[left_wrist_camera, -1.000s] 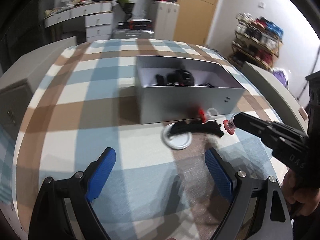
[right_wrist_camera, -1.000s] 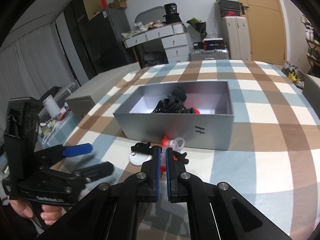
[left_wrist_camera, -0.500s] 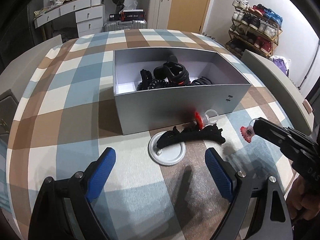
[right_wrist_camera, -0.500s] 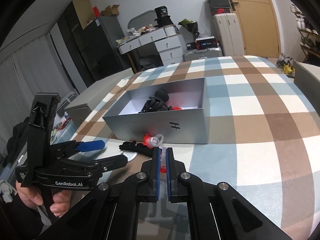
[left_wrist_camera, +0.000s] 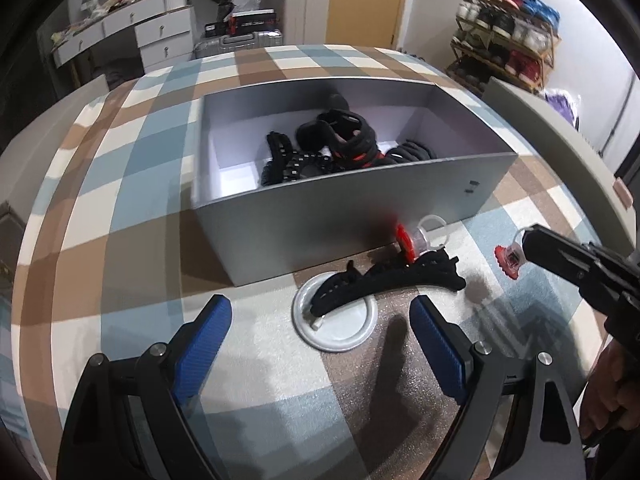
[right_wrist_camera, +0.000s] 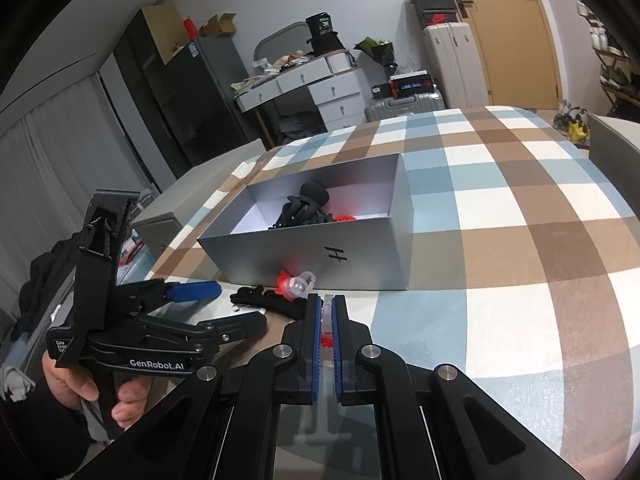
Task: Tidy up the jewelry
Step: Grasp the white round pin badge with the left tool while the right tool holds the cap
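So, leftmost, the left gripper [left_wrist_camera: 320, 332] has its blue-padded fingers [left_wrist_camera: 206, 340] spread wide with nothing in them. Between and just past those fingers sits a flat white round dish [left_wrist_camera: 340, 330] with a black beaded bracelet [left_wrist_camera: 384, 280] draped over it. Behind that is the open grey cardboard box [left_wrist_camera: 320, 232], black jewelry piled inside. Over on the right, the right gripper [right_wrist_camera: 328, 320] is pinched tight on a small clear ring with a red flower top [left_wrist_camera: 508, 258].
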A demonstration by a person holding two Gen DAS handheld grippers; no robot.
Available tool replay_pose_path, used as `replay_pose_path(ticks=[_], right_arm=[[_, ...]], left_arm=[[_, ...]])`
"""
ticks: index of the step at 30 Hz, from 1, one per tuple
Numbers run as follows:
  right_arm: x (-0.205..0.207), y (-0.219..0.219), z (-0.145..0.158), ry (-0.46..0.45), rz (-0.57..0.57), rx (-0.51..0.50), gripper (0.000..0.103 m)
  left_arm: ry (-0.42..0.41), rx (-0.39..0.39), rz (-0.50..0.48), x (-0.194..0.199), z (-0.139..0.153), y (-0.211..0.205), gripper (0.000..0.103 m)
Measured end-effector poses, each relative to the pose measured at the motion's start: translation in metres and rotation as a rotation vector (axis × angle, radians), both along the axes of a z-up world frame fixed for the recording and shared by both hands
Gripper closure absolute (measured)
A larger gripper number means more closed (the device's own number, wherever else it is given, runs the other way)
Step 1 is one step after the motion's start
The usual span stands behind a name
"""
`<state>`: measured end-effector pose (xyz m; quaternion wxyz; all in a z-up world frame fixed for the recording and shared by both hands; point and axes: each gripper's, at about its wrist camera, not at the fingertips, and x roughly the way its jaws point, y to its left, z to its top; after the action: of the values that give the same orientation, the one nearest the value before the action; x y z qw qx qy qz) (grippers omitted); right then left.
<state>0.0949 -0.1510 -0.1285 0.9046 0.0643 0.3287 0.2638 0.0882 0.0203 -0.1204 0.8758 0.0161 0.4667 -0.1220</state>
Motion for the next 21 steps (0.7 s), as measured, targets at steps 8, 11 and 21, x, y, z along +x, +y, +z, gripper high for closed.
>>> replay_pose_path(ticks=[8,11,21], right_arm=[[0.003,-0.012,0.001,0.01,-0.021,0.02,0.098],[0.001,-0.014,0.002,0.006,-0.025,0.027,0.098],[-0.007,-0.014,0.008,-0.008,-0.021,0.03,0.098]], left_arm=[[-0.035,0.055,-0.028,-0.002,0.001,-0.006,0.047],[-0.038,0.056,-0.047,-0.003,0.004,-0.007,0.066],[-0.013,0.092,-0.068,-0.007,0.005,-0.008,0.066]])
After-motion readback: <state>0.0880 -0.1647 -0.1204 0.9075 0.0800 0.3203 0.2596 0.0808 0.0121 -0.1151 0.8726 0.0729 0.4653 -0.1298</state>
